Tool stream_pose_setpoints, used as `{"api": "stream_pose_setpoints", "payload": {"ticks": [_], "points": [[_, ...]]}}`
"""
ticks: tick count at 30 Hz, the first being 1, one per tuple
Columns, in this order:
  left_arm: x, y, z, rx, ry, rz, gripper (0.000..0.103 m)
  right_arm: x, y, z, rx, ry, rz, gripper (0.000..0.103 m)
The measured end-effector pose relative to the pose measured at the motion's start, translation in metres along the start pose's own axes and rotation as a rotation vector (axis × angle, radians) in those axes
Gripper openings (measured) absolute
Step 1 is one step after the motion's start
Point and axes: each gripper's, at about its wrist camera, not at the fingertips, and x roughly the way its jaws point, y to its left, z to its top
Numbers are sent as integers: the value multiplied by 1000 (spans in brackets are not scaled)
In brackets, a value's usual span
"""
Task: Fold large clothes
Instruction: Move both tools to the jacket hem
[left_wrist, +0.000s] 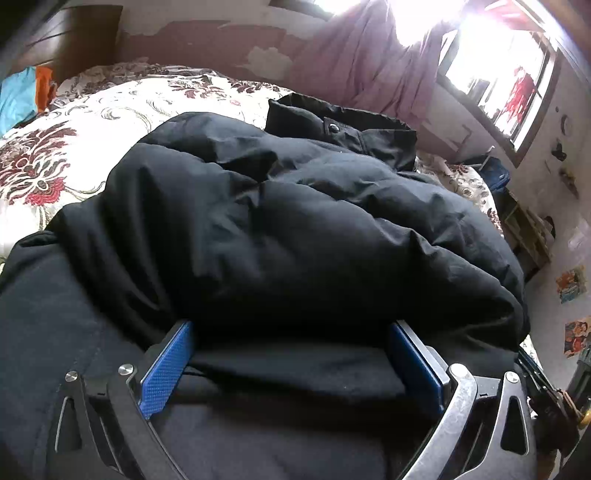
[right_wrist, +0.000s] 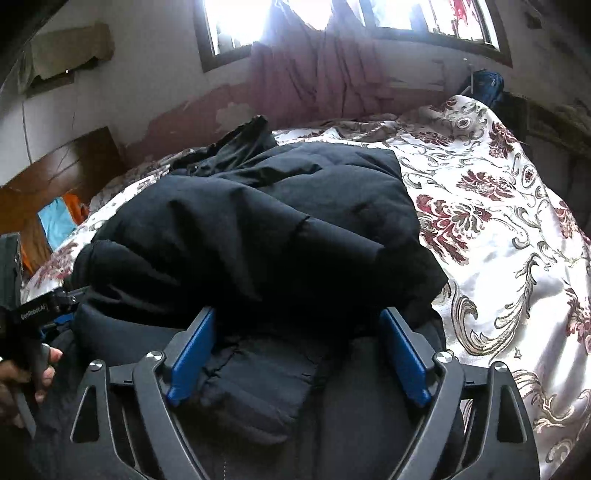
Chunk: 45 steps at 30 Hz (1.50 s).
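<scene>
A large black puffer jacket (left_wrist: 280, 229) lies bunched on the floral bedspread (left_wrist: 66, 147), its collar with a snap button (left_wrist: 334, 128) at the far end. My left gripper (left_wrist: 291, 336) is open, its blue pads (left_wrist: 166, 369) spread wide, tips tucked under a folded-over bulge of the jacket, with jacket fabric lying between them. The jacket also fills the right wrist view (right_wrist: 266, 229). My right gripper (right_wrist: 297, 325) is open too, blue pads (right_wrist: 192, 354) wide apart, tips under the jacket's near fold. The left gripper's body shows at the left edge of the right wrist view (right_wrist: 33, 306).
The bedspread (right_wrist: 498, 258) extends to the right of the jacket. A wooden headboard (right_wrist: 62, 166) with blue and orange cloth (right_wrist: 59, 218) stands at the far left. A pink curtain (right_wrist: 317, 74) hangs under the bright window (right_wrist: 236, 22). The wall has peeling paint.
</scene>
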Motion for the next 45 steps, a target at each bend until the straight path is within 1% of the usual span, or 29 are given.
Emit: {"api": "stream_pose_setpoints", "payload": {"ticks": [2,5,6,7,10,12,14,16,18,20,22,25,27,28,29,31,33,35,38,40,42,45], "points": [[0,0,-1,-1,0,-2,103,-7,-4,0,26,-21,3,85],[-9,1,3,-20,8,7,103,-36,-7,-2,72,-74,22,85],[-14,1,7,-30,21,18,103,-52,-6,-4,86,-101,35,85],[-22,1,7,-44,34,23,103,-68,-5,-7,101,-124,31,86],[-50,-4,2,-65,78,-51,103,-103,-3,-19,151,-161,25,90],[-72,-13,-4,-50,115,-78,103,-128,3,-30,166,-171,28,92],[-100,-24,-14,-15,122,-93,103,-152,13,-40,150,-174,8,94],[-129,-30,-24,12,113,-103,103,-179,24,-53,125,-180,-23,96],[-158,-32,-36,36,101,-112,103,-199,30,-62,106,-185,-32,97],[-187,-31,-49,50,97,-87,103,-221,39,-71,82,-183,-40,101],[-211,-28,-59,54,96,-49,103,-237,45,-75,57,-172,-46,101],[-243,-24,-69,88,88,-39,103,-255,59,-74,-21,-117,-70,101],[-256,-22,-69,120,75,-30,103,-256,65,-67,-61,-83,-80,101],[-259,-20,-66,145,91,-24,103,-256,68,-63,-78,-67,-81,101],[-259,-19,-63,168,125,-21,103,-256,72,-58,-95,-47,-83,101],[-255,-14,-54,181,174,-33,103,-254,77,-49,-123,-8,-96,101],[-254,-6,-42,172,173,-34,103,-250,80,-40,-142,9,-99,101],[-249,2,-28,184,165,-13,103,-239,81,-29,-144,25,-88,101],[-235,13,-6,207,181,19,103,-214,82,-6,-128,60,-84,101],[-221,20,10,220,226,18,103,-193,81,17,-116,76,-58,101],[-203,27,31,217,264,28,103,-171,85,37,-122,91,-57,101],[-172,36,69,213,263,41,103,-129,88,75,-128,118,-62,101]]}}
